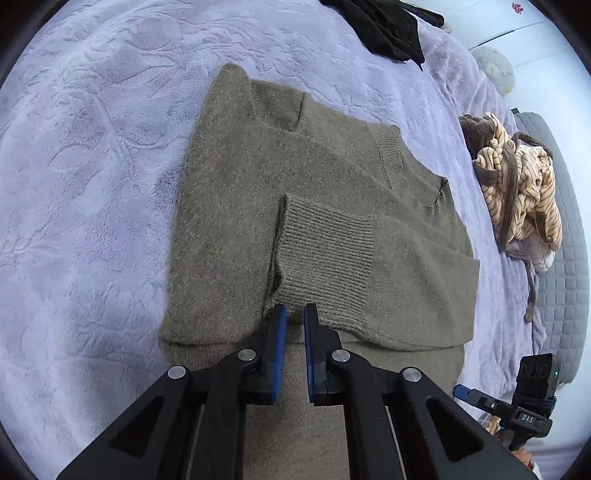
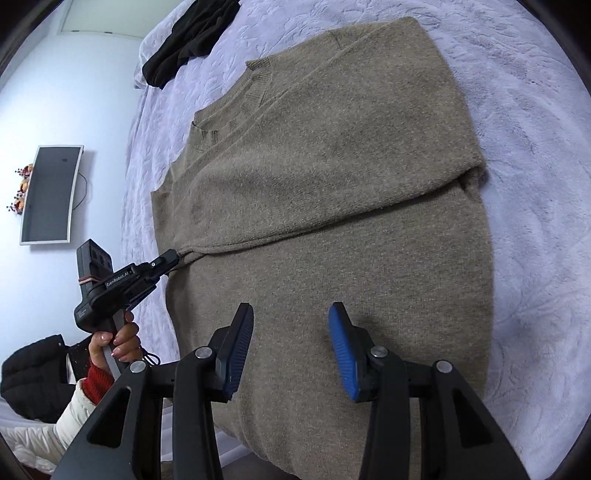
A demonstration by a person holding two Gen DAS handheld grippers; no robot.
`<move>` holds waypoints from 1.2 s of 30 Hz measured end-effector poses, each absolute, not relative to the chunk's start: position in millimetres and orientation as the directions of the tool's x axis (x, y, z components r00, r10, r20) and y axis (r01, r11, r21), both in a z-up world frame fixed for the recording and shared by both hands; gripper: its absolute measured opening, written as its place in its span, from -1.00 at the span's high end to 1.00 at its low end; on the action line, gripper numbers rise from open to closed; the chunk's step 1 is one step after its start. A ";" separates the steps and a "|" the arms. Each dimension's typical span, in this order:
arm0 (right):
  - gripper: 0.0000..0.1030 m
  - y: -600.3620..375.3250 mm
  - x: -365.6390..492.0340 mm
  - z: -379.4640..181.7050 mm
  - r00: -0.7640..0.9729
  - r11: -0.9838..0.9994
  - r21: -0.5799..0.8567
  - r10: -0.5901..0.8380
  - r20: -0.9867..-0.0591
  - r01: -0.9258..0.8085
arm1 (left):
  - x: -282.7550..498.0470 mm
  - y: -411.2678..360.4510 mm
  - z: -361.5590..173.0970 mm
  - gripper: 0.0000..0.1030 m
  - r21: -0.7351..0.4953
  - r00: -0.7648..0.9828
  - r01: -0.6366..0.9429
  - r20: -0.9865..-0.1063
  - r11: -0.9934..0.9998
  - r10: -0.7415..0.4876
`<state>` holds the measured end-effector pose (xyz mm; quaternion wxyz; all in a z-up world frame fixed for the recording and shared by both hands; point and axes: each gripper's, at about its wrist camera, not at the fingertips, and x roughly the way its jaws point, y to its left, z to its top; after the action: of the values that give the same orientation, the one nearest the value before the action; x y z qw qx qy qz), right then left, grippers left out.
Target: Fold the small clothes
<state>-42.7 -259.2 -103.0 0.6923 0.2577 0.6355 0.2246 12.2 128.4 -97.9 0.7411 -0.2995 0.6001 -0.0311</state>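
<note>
A brown-grey knit sweater (image 1: 295, 206) lies flat on the lilac bedspread (image 1: 92, 184), both sleeves folded in across the body. It fills the right wrist view (image 2: 332, 184) too. My left gripper (image 1: 294, 314) is nearly shut, its blue pads at the ribbed cuff (image 1: 325, 251) of the folded sleeve; from the right wrist view (image 2: 173, 260) its tip touches the sweater's sleeve edge. My right gripper (image 2: 291, 314) is open and empty, just above the sweater's lower body.
A black garment (image 1: 388, 26) lies at the bed's far end, also in the right wrist view (image 2: 188, 37). A striped tan and brown garment (image 1: 517, 184) sits crumpled near the bed's edge. A wall screen (image 2: 50, 194) and a black jacket (image 2: 33, 380) are off the bed.
</note>
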 end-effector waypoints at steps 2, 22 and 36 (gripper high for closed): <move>0.10 -256.5 -42.4 -101.8 0.089 0.766 0.642 0.639 -0.764 0.012 | 13.9 128.7 -95.5 0.83 -0.479 0.273 -0.313 -0.872 0.820 -0.406; 0.10 -234.6 -39.5 -100.4 0.042 0.762 0.646 0.647 -0.761 -0.034 | 32.8 96.8 -84.8 -0.61 -0.446 0.292 -0.147 -0.873 0.883 -0.392; 0.10 -226.2 -38.0 -102.3 0.035 0.763 0.646 0.647 -0.762 -0.036 | 3.0 133.3 -95.5 0.78 -0.380 0.293 -0.234 -0.905 0.895 -0.308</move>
<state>-38.0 -226.2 -102.3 0.6797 0.2358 0.6476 0.2510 3.0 133.3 -95.5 0.7710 -0.2277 0.5943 -0.0240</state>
